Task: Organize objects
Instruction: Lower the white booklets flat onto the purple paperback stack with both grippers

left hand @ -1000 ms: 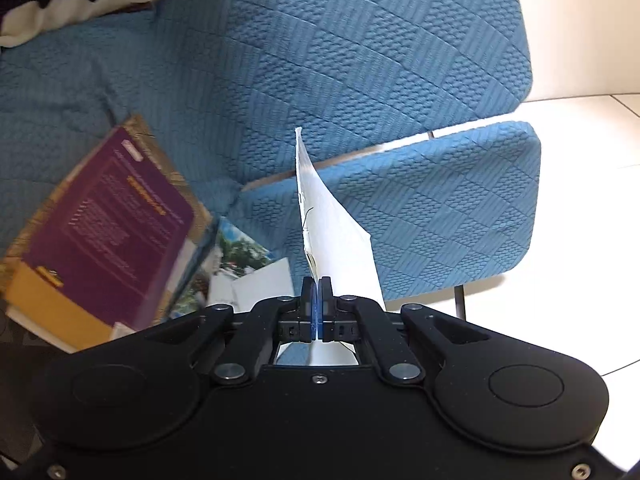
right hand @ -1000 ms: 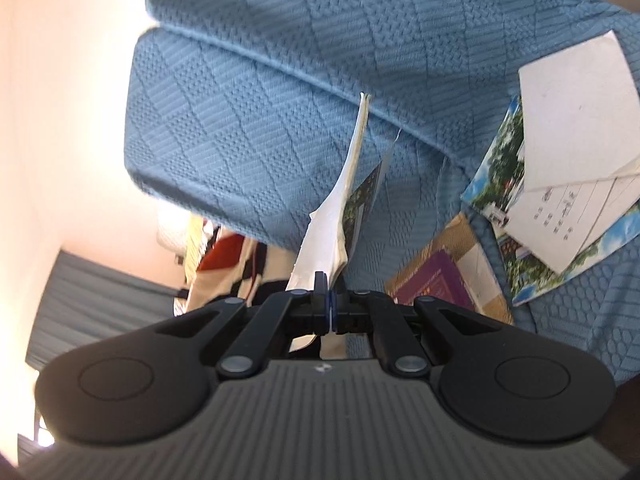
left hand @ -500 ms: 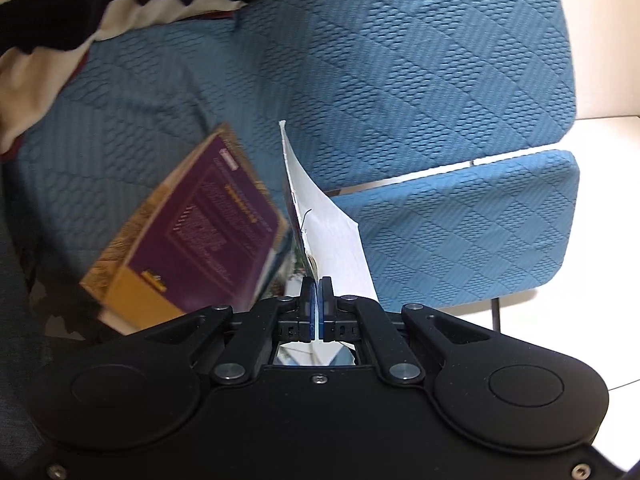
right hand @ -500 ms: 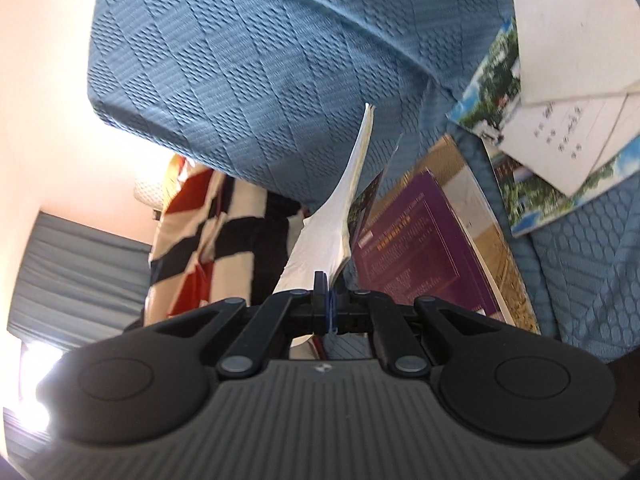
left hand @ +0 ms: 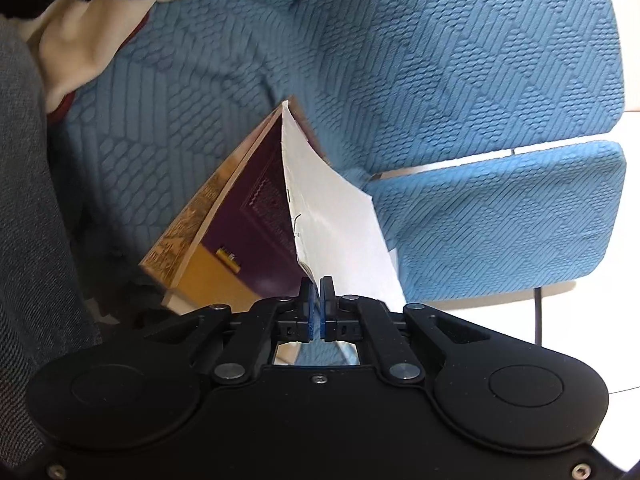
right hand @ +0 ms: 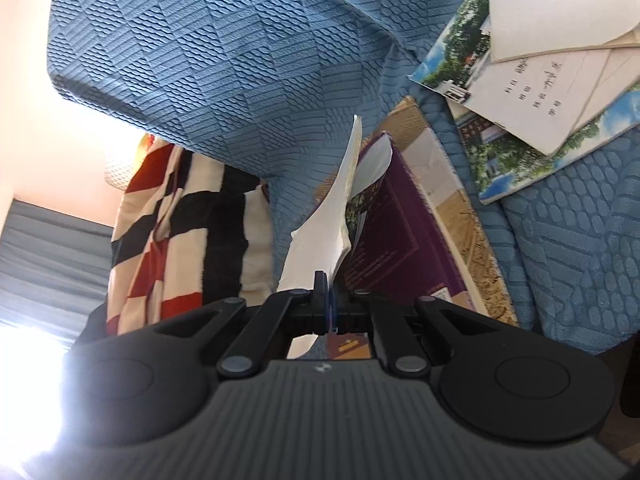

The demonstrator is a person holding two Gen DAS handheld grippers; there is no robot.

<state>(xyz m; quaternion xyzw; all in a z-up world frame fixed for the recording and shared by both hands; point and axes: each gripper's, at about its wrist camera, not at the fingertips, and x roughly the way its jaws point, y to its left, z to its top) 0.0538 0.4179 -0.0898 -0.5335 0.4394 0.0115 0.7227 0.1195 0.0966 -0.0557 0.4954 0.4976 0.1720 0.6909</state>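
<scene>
I am gripping a thin white paper booklet edge-on, both my left gripper and right gripper jaws clamped on it, lowering it closer over the purple-and-yellow book on the blue quilted sofa.

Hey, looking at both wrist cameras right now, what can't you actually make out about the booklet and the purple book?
- Left wrist: the white booklet shows only its blank side, and it hides the right part of the purple book.
- Right wrist: the booklet is seen nearly edge-on, its printed side mostly hidden; the right gripper covers its lower edge.
- Both views: the purple book's cover text is too small to read.
- Right wrist: the loose papers are cut off by the frame edge.
</scene>
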